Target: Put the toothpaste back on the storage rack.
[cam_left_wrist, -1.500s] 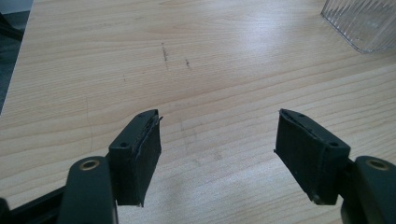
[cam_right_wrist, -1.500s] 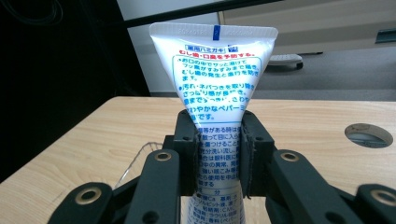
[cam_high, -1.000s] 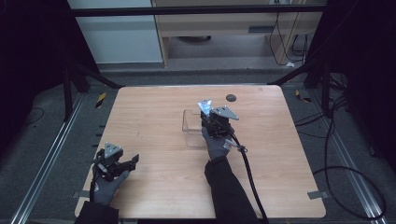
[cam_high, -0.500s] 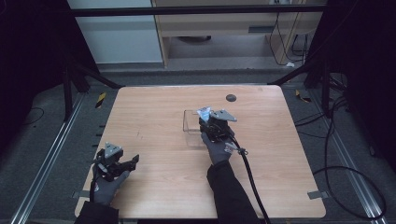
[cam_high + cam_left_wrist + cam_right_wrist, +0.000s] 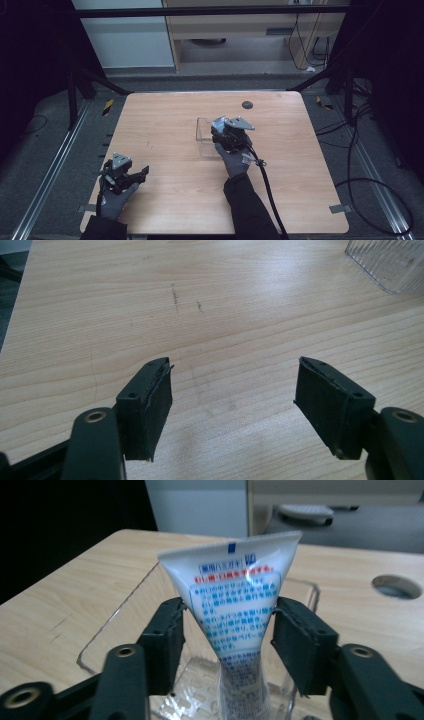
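Observation:
A white tube [image 5: 235, 610] with blue and red print stands flat end up in a clear plastic box [image 5: 115, 625] near the table's middle [image 5: 202, 135]. My right gripper [image 5: 227, 605] reaches over the box [image 5: 225, 131] with the tube between its jaws. The jaws have just been opening. The pads [image 5: 167, 630] stand at the tube's edges without squeezing it. My left gripper [image 5: 142, 172] rests low at the table's front left, open, with bare wood between its jaws [image 5: 232, 380].
A round hole [image 5: 247, 104] sits in the tabletop behind the box. A corner of the clear box [image 5: 390, 265] shows at the top right of the left gripper view. A black cable [image 5: 265, 180] trails from the right gripper toward the front edge.
The tube's white end sits slightly lower beside the right gripper than a second ago. Both hands stay where they were.

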